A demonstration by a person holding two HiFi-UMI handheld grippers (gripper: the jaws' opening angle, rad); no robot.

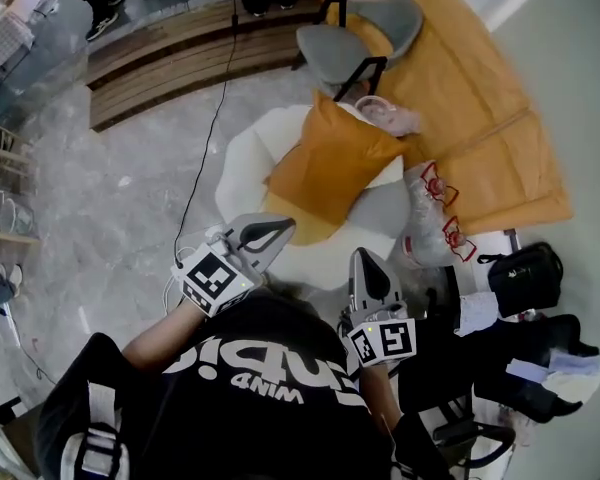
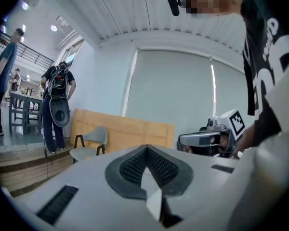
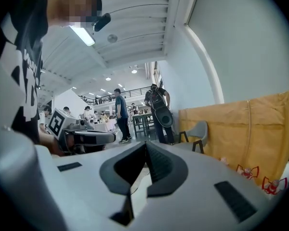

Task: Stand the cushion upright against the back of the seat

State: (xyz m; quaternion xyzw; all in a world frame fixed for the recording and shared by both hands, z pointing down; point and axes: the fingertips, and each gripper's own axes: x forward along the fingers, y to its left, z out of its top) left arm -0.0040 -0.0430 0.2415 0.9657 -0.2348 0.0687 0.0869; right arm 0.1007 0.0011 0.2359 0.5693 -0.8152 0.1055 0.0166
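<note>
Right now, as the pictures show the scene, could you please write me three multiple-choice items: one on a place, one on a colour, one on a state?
1. Where does the orange cushion lie?
A in a box
B on the white seat
C on a shelf

2. What colour is the chair behind that seat?
A red
B green
C grey

3. How do the left tool and the right tool stand?
A both shut, empty
B both open
C left shut on the cushion

Key:
1 B, the head view shows it resting on the seat.
2 C, its shell is plainly grey.
3 A, each tool's own view shows the jaws together with nothing between them.
</note>
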